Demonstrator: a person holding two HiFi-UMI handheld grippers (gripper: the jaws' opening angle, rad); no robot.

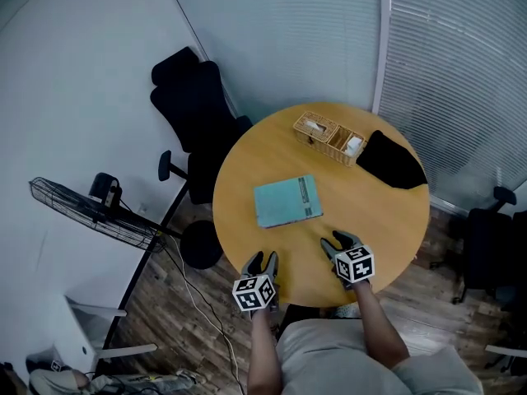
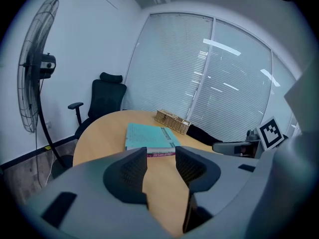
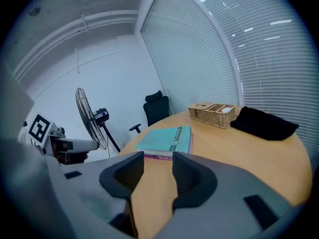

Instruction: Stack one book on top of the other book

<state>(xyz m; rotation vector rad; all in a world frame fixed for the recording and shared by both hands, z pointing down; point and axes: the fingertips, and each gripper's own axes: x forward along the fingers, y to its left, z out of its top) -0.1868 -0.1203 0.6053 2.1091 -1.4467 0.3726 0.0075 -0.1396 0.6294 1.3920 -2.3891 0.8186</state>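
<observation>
A teal book (image 1: 286, 202) lies flat at the middle of the round wooden table (image 1: 247, 159). In the left gripper view the teal book (image 2: 149, 136) rests on a second book whose pink spine (image 2: 160, 154) shows beneath it; the right gripper view shows the same teal book (image 3: 167, 139) over that pink edge (image 3: 158, 157). My left gripper (image 1: 262, 262) (image 2: 161, 166) hovers at the table's near edge, open, nothing between its jaws. My right gripper (image 1: 338, 243) (image 3: 158, 169) is beside it, also open and empty. Both point toward the books, a short way from them.
A wicker basket (image 1: 329, 138) and a black cloth (image 1: 394, 161) sit at the table's far side. A black office chair (image 1: 198, 105) stands behind the table at left, a floor fan (image 1: 90, 212) further left. Window blinds (image 1: 461, 72) run along the right.
</observation>
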